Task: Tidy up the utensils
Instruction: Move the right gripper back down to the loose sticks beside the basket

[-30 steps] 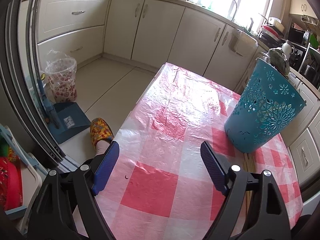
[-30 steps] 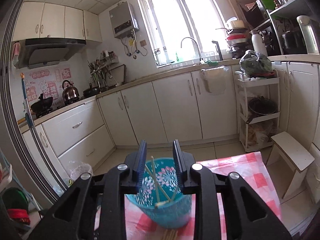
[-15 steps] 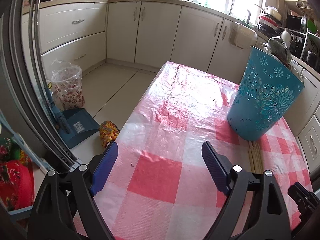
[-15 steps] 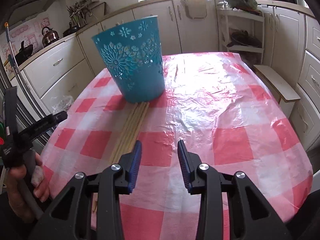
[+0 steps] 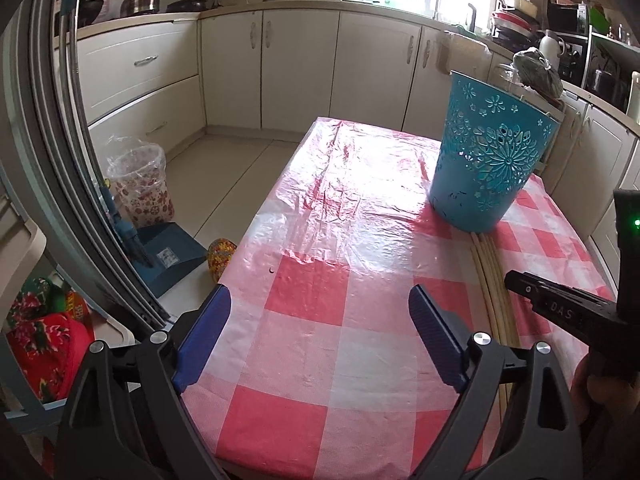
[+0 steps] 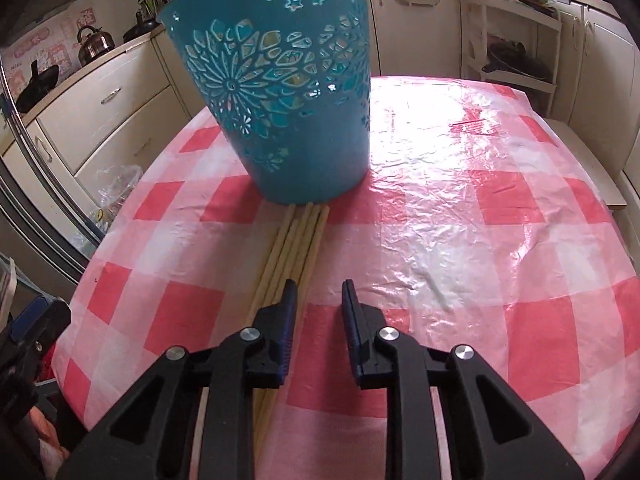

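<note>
Table under red-and-white checked plastic cloth (image 6: 460, 208), glossy and wrinkled; wide bare stretch right of the basket, near-left edge drops to the tiled floor (image 5: 224, 176). Tall teal perforated plastic basket (image 6: 280, 92) stands upright mid-table. Bundle of pale wooden chopsticks (image 6: 296, 240) lies flat, side by side, long axis running from the basket's base, far ends touching it, back toward the right gripper (image 6: 318, 300). Its jaws are slightly apart, empty, left finger over the bundle. Left gripper (image 5: 318, 320) wide apart, empty, above cloth. Letters "DAS" readable on the black bar at the left view's right edge.
</note>
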Motion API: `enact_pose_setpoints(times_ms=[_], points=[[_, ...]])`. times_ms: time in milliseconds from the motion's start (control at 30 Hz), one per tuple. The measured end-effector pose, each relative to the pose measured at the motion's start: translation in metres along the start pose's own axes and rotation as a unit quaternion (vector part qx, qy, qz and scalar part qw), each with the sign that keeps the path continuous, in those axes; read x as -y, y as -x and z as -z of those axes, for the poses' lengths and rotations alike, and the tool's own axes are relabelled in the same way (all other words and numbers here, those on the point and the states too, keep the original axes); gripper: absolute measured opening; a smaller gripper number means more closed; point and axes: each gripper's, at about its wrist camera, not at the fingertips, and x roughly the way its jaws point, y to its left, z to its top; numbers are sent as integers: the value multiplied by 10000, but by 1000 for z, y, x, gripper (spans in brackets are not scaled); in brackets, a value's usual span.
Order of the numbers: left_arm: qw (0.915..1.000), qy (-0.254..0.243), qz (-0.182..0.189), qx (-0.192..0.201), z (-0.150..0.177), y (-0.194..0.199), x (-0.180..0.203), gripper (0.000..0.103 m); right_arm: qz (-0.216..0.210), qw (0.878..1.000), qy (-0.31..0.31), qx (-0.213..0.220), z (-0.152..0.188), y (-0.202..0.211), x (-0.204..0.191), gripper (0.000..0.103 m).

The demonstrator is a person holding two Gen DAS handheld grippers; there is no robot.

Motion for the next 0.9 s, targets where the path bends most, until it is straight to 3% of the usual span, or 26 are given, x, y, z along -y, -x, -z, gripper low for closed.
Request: enact_pose_setpoints(times_ms=[33, 67, 167, 333, 400, 533, 667, 900], points=[[10000, -37, 30, -20, 0, 0, 4, 87, 113, 9999, 110, 3, 0, 2, -1, 20], [9999, -83, 72, -50, -2, 0, 8, 87, 183, 9996, 236, -7, 1, 3, -3, 10], [9991, -242, 288, -195, -6, -6, 26, 87, 195, 9985, 461, -211, 3, 4, 1, 4], [9944, -592, 695, -534, -14, -26, 67, 87, -84, 9971, 580, -487, 4, 9, 20, 4], [9948, -662, 551, -537, -17, -31, 74, 87, -437, 9980, 276, -366, 4, 13, 30, 4], [9961, -444, 490, -584, -19, -32, 69, 87, -734, 9970, -24, -240, -8, 7, 23, 5], [9959, -459, 370, -679, -17, -35, 64, 87, -651, 9968, 142, -433, -14, -12, 3, 6], [9931, -676, 411, -865, -17, -52, 86, 87, -563, 9955, 482, -592, -14, 10, 13, 7]])
